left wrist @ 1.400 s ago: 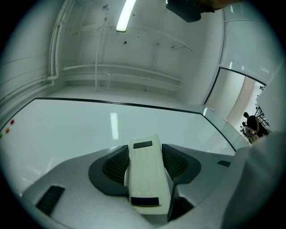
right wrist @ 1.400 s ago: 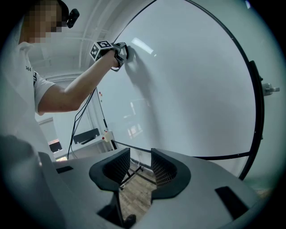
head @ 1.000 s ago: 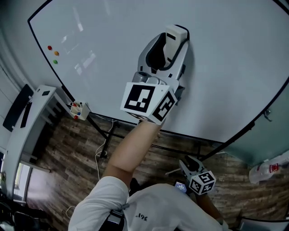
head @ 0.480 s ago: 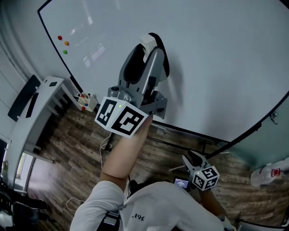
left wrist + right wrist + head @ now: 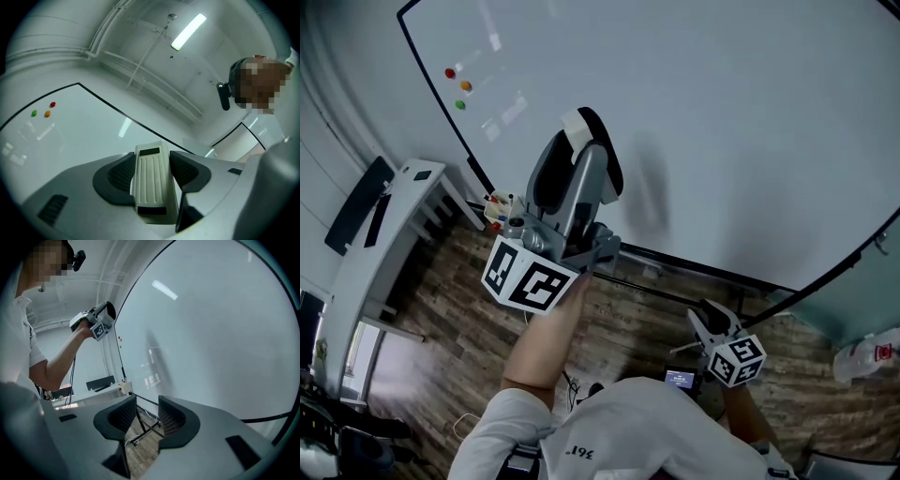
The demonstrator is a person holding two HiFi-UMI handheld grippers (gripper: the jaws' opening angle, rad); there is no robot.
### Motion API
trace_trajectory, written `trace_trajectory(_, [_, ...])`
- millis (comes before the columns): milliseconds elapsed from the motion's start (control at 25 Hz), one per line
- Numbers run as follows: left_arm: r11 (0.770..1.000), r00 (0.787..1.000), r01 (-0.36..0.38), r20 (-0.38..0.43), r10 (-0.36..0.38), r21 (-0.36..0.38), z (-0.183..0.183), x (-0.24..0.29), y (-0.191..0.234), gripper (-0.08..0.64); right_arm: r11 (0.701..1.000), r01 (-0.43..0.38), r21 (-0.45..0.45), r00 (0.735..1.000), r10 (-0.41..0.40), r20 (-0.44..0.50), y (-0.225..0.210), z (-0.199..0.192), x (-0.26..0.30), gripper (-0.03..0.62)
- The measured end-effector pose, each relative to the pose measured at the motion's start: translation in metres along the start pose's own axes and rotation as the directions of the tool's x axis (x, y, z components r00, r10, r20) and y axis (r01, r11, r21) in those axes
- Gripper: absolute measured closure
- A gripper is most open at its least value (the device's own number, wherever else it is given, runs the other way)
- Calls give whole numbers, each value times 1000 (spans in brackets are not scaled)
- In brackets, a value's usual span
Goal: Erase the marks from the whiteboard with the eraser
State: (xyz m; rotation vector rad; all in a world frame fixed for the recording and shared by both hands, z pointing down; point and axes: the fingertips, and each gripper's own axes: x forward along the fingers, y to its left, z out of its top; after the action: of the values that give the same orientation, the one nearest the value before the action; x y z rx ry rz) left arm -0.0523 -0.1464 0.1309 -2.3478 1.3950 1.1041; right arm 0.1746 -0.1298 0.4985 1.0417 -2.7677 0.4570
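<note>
Your left tool (image 5: pixel 584 134) clamps the eraser (image 5: pixel 577 124) facing the board (image 5: pixel 741 112) mid-frame for wiping, while your right tool (image 5: pixel 710 321) hangs apart and empty, lower right.

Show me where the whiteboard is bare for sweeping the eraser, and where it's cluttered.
Bare: the whiteboard face right of the eraser, out to its far edge. Cluttered: three coloured magnets near the upper-left corner, and a small white box at the lower-left edge.

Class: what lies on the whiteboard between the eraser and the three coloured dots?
Bare whiteboard, only light reflections, between eraser and dots; the head view shows it.
</note>
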Motion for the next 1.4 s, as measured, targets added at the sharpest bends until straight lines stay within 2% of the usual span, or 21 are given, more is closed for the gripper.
trace_trajectory(160, [1000,999,-18,-32,17,-13,-8,-9,16,321,1000,6,12,1000,-6,17,2,10,11,431])
trace_trajectory(400, [998,998,-24,-54,21,-63,-5,-44,46,321,1000,24,9,999,-24,21,29,3,26,432])
trace_trajectory(600, [993,998,12,-66,-20,-117,3,-79,49,321,998,69,6,997,-69,35,51,3,18,433])
trace_trajectory(960, [977,988,29,-142,-60,-210,-27,-125,56,321,993,116,-8,993,-116,36,64,4,14,433])
trace_trajectory(1400, [959,973,-18,-224,-48,-283,-49,-181,65,321,989,151,-2,986,-151,66,79,5,4,437])
